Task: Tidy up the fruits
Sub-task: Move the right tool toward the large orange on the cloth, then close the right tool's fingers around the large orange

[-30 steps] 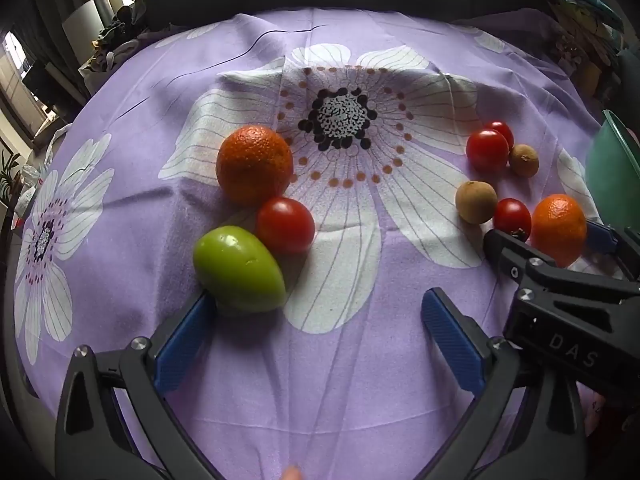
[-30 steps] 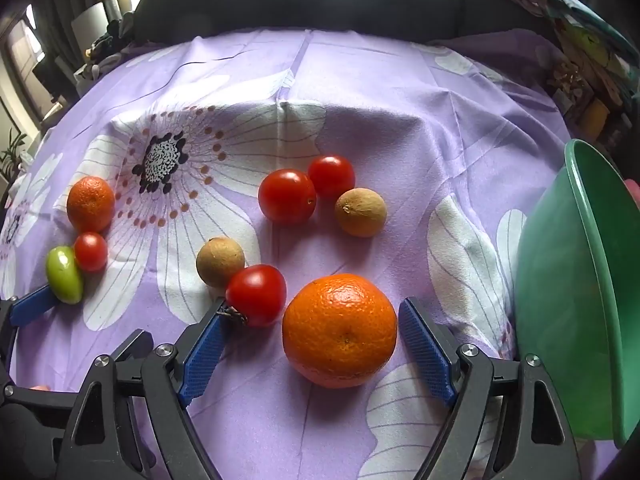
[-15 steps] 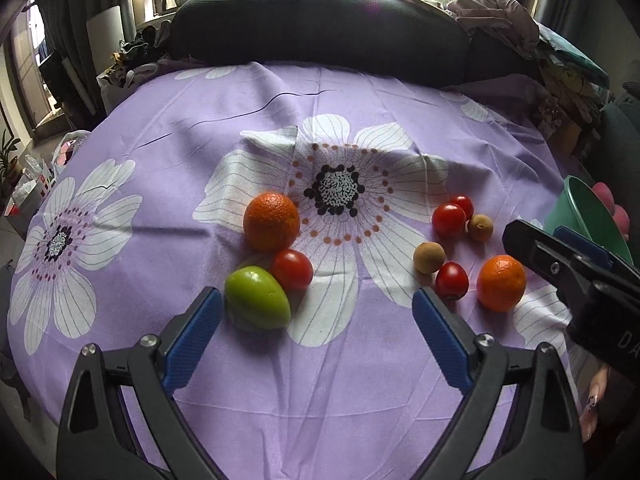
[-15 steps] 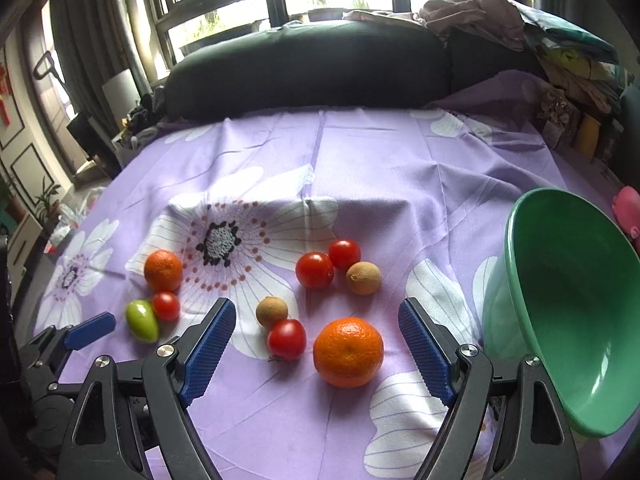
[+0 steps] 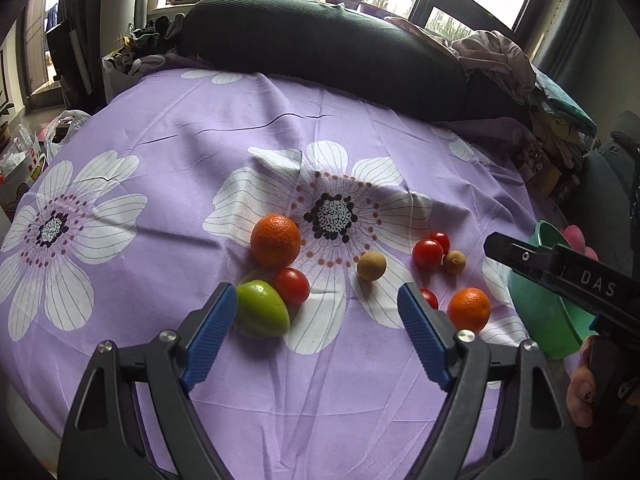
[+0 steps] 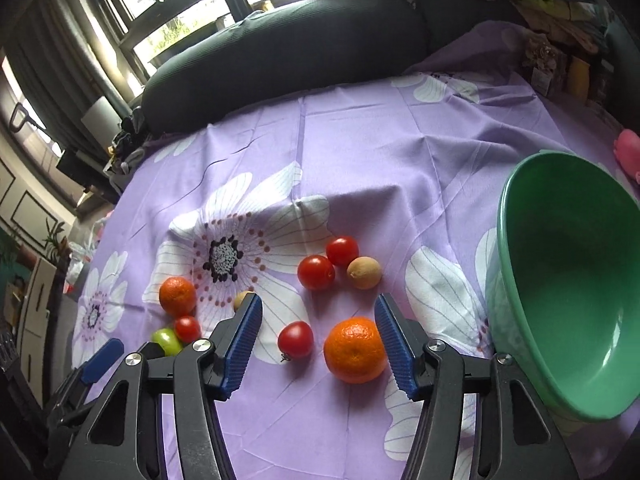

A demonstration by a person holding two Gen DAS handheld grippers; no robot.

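Observation:
Fruit lies loose on a purple flowered cloth. On the left are a green fruit, a tomato and an orange. My left gripper hovers above the cloth, jaws closing with nothing between them. On the right lie an orange, a stemmed tomato, two more tomatoes and a brown fruit. My right gripper hangs over the orange and stemmed tomato, jaws closing, pads touching neither. A green bowl stands tilted at the right.
A dark cushion runs along the far edge of the cloth, with piled clothes at the back right. Another brown fruit lies mid-cloth. A hand holds the right gripper's handle at the lower right of the left wrist view.
Both grippers have risen away from the cloth, so the fruit looks smaller and more of the room shows. Both pairs of jaws have narrowed, the right more than the left.

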